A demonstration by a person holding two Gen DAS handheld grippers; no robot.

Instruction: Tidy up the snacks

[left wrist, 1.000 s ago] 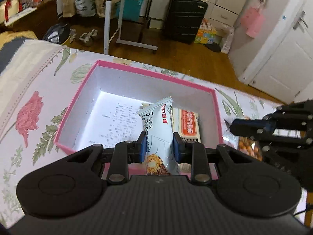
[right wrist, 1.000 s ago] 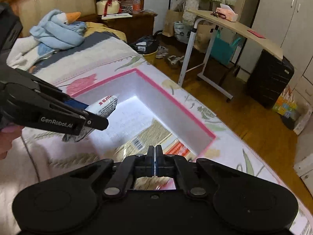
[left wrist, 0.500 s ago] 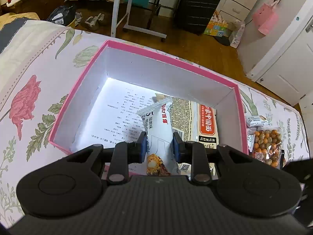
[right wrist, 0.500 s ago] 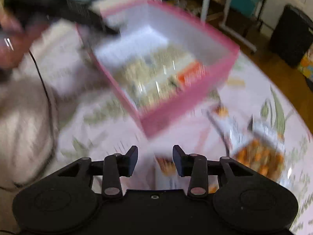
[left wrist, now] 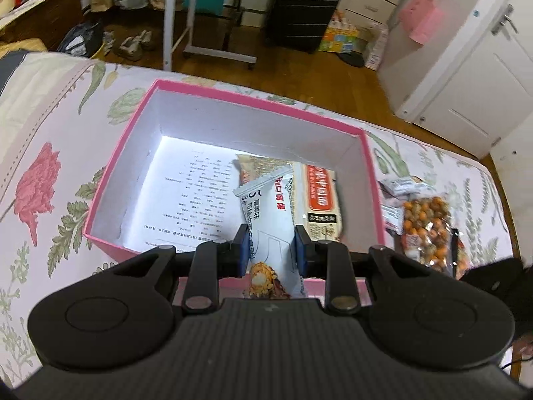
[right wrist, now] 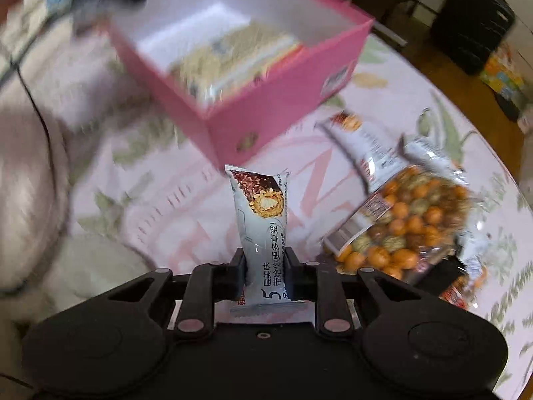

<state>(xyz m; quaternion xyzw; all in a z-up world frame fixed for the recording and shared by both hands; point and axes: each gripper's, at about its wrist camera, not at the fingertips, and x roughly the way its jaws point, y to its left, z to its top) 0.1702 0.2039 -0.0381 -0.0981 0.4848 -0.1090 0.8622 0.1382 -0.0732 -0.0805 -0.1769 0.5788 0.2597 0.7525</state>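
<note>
Inside the pink box (left wrist: 113, 173), at 1 o'clock, one pack (left wrist: 318, 200) lies; my left tongs (left wrist: 270, 250) and right tongs (right wrist: 265, 266) each grip a wafer bar (left wrist: 266, 220), and the peanut bag (right wrist: 406, 220) waits outside.

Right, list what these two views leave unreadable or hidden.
- Left wrist view: the lower end of the white snack bar is hidden behind the left hand-held gripper.
- Left wrist view: the right hand-held gripper is only a dark shape at the right edge.
- Right wrist view: the pink box and its contents are motion-blurred.
- Right wrist view: the peanut bag label is too blurred to read.
</note>
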